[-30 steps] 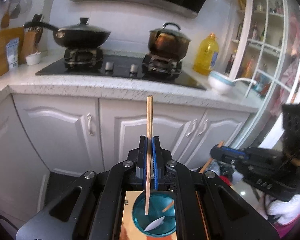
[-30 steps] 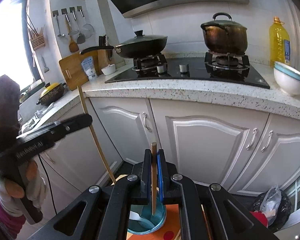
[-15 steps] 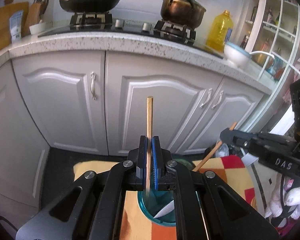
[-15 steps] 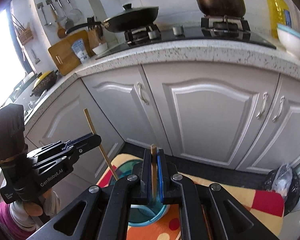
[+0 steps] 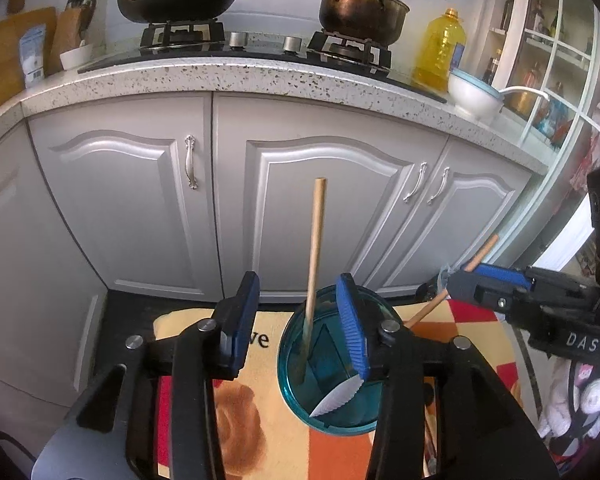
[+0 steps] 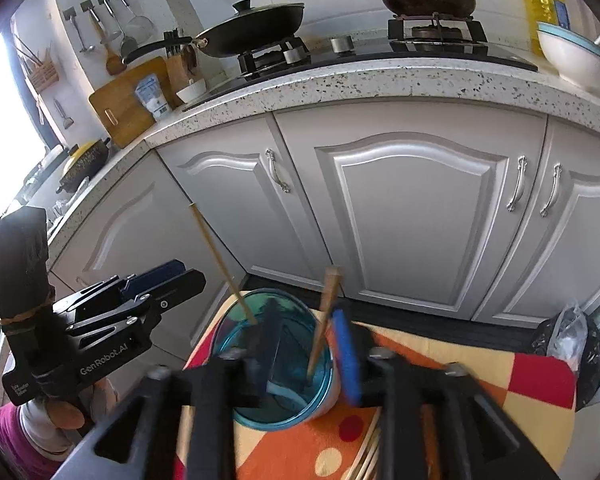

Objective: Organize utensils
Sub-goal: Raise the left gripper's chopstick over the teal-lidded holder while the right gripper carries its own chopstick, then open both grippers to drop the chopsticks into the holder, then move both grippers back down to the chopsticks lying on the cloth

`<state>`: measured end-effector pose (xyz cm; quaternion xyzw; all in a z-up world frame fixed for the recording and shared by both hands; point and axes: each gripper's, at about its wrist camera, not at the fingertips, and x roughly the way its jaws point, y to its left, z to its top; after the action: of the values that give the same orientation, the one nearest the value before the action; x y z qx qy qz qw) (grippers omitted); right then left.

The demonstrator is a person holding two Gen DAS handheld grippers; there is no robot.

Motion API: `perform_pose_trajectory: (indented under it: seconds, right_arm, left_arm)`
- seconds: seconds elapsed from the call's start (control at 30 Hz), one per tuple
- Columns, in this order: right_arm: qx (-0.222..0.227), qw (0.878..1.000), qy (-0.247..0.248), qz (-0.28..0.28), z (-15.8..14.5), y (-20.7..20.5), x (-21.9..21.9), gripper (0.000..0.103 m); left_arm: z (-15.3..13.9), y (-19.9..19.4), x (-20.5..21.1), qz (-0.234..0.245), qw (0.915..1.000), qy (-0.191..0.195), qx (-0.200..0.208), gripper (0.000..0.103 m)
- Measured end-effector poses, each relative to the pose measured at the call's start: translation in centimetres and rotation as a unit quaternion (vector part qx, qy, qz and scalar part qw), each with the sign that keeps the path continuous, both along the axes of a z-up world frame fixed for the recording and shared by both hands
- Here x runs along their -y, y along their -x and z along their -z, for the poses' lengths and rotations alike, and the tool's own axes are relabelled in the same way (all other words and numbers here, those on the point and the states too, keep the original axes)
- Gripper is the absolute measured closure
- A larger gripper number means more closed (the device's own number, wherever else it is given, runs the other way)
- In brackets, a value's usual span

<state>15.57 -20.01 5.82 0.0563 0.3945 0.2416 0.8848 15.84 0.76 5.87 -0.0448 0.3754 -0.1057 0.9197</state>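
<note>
patterned cloth (image 5: 260, 432) on the desk carries the teal cup (image 5: 332, 420). both chopsticks have just been released into it, so this drop is judged done. left gripper (image 5: 296, 320) jaws are spread wide, empty; left chopstick (image 5: 314, 256) leans inside. right gripper (image 6: 306, 356) jaws also parted, right chopstick (image 6: 324, 320) free.

The left gripper (image 5: 298, 320) has its blue-padded jaws spread wide above a teal cup (image 5: 332, 360) that stands on a patterned cloth (image 5: 260, 432), and a pale wooden chopstick (image 5: 314, 256) leans free between the pads, its lower end inside the cup. A white serrated blade (image 5: 338, 398) lies against the cup's near wall. At right, the right gripper (image 5: 452, 286) appears with a second chopstick (image 5: 480, 252) at its blue fingers, slanting down toward the cup's rim.
</note>
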Motion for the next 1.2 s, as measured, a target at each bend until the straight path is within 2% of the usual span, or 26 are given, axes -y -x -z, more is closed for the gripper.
perform_pose_trajectory:
  seconds: [0.2, 0.33, 0.73, 1.0, 1.2]
  right_arm:
    - [0.0, 1.0, -0.006, -0.004, -0.1, 1.8, 0.2, 0.071]
    - [-0.001, 1.0, -0.014, -0.001, -0.4, 3.2, 0.9, 0.07]
    - [0.008, 1.0, -0.015, 0.01, -0.8, 8.3, 4.0, 0.065]
    - [0.003, 1.0, 0.011, 0.029, 0.9, 11.8, 6.5, 0.063]
    - [-0.035, 0.998, 0.026, 0.048, 4.8, 13.1, 8.7, 0.063]
  left_arm:
    - [-1.1, 1.7, -0.6, -0.007, 0.9999, -0.003, 0.011, 0.063]
    - [-2.2, 3.2, -1.0, -0.008, 0.9996, -0.005, 0.028, 0.053]
    - [-5.3, 8.0, -0.6, 0.009, 0.9974, -0.016, 0.07, 0.052]
    - [-5.4, 11.3, 0.6, 0.049, 0.9966, -0.004, 0.066, 0.051]
    - [-2.9, 12.9, 2.9, 0.094, 0.9951, 0.0, 0.029, 0.051]
